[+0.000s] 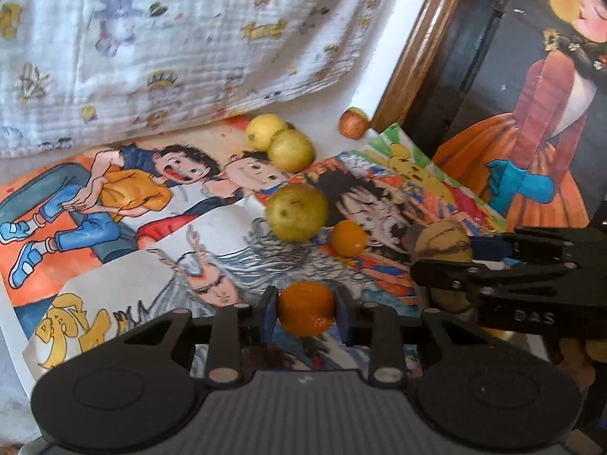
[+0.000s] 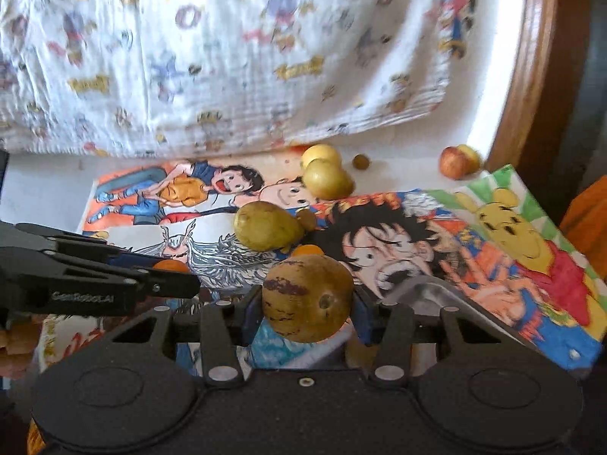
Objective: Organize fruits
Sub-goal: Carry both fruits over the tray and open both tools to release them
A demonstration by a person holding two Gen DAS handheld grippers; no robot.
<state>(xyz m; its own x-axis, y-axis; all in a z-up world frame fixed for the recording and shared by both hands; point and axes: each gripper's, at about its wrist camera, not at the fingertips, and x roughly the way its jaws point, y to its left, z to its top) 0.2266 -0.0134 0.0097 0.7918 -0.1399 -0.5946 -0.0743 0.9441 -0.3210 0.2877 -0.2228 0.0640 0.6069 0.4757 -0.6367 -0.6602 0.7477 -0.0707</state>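
Observation:
My left gripper (image 1: 305,311) is shut on a small orange (image 1: 305,308), its blue pads pressing both sides. My right gripper (image 2: 306,305) is shut on a brown-yellow pear with dark scuffs (image 2: 307,297); that pear (image 1: 442,240) and the right gripper (image 1: 436,261) also show at the right of the left wrist view. On the cartoon drawings lie a green-yellow pear (image 1: 296,211), a second small orange (image 1: 349,238), two yellow fruits (image 1: 280,141) and a red-yellow apple (image 1: 353,123). The left gripper (image 2: 172,280) reaches in from the left in the right wrist view.
Cartoon drawings (image 2: 474,235) cover the white surface. A printed white cloth (image 1: 170,49) hangs behind the fruits. A brown wooden frame (image 1: 421,38) runs up the right side, beside a painting of a figure in an orange dress (image 1: 531,121). A small dark round fruit (image 2: 360,161) lies near the yellow ones.

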